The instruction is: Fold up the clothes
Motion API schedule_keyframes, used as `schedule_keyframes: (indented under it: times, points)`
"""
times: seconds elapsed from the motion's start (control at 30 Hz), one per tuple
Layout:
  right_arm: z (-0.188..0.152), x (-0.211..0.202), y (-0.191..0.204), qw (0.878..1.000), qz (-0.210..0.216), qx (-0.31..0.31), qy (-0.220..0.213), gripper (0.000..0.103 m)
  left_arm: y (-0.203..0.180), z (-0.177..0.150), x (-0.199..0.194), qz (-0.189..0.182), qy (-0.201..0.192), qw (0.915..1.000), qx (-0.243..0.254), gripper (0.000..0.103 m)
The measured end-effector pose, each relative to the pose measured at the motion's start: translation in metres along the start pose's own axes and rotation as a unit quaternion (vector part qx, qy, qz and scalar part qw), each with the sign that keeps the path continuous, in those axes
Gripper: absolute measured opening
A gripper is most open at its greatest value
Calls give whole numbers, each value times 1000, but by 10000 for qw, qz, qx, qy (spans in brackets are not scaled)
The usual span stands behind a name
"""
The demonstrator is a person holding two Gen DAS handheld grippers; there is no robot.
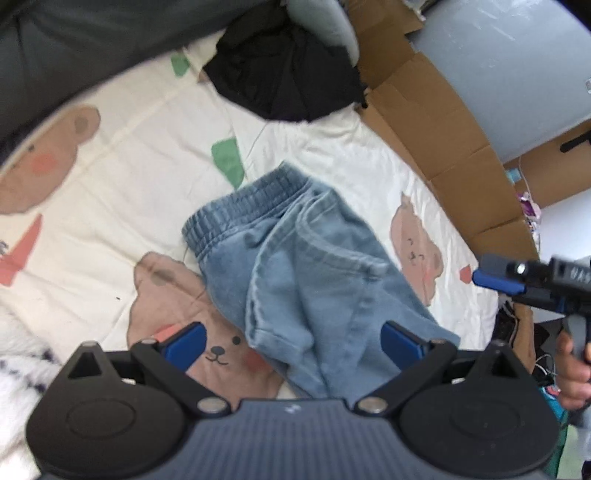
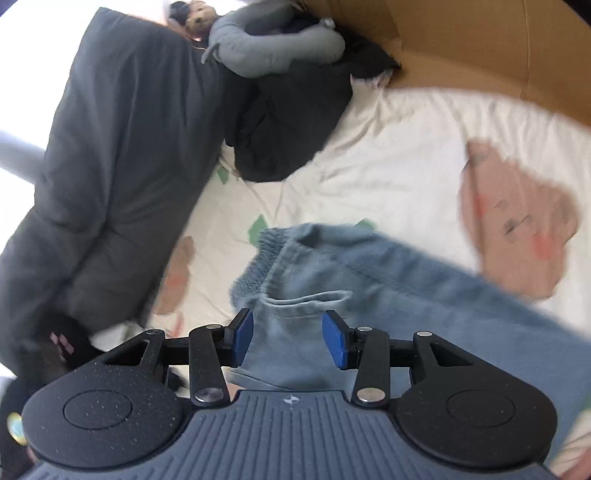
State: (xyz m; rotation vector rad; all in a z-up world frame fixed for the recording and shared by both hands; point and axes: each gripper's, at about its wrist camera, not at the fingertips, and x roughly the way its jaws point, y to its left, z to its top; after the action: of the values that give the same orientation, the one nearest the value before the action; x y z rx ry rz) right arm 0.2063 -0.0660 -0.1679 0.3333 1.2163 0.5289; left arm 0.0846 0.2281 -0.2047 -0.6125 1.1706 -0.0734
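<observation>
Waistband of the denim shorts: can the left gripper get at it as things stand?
Probably yes. The waistband lies exposed on the bedsheet, nothing on top of it. The left gripper is open and empty, and the right gripper is off to the side.

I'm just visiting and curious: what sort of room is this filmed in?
Most likely a bedroom at home. The blue shorts lie on a cream bedsheet printed with cartoon bears, a dark grey duvet is bunched along one side, and a teddy bear sits beyond it.
</observation>
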Motion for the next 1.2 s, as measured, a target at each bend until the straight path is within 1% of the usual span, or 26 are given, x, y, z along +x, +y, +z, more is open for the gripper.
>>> schedule_keyframes:
  times: [0.1,0.17,0.23,0.3,0.4,0.53,0.6,0.7,0.8,0.87,0.93,1.07,1.2]
  points:
    - [2,-26,-3,9993,-67,-318,-206,51,-17,3,-27,68,-41,10000,29,102]
    - [1,-41,-4,9974,-155,-523,-466,51,-28,3,-47,156,-18,9997,211,102]
    - [2,-50,-4,9955,-171,-642,-683,51,-38,3,-66,326,-63,9987,384,102]
    - [4,-54,-7,9956,-6,-558,-753,51,-45,5,-82,401,-122,9981,458,102]
    - [-2,-49,-8,9953,116,-690,-670,51,-49,8,-93,424,-221,9973,562,102]
    - [-18,-25,-19,9961,-14,-758,-441,51,-47,16,-81,430,-177,9971,610,102]
    - [-28,-11,-28,9969,-1,-672,-399,51,-45,22,-71,420,-135,9969,658,102]
    - [-47,11,-41,9980,65,-497,-395,51,-40,29,-57,311,-108,9977,593,102]
    - [-66,31,-43,9976,80,-629,-282,51,-36,32,-43,187,-12,9981,579,102]
    - [-76,43,-44,9965,28,-808,-232,51,-33,32,-32,217,54,9977,647,102]
    - [-84,55,-45,9956,-9,-915,-189,51,-27,30,-20,171,131,9979,611,102]
    - [-89,72,-53,9971,32,-711,-274,51,-11,22,3,-21,344,9986,399,102]
    - [-94,87,-46,9961,11,-813,-338,51,7,9,23,-89,430,9989,157,102]
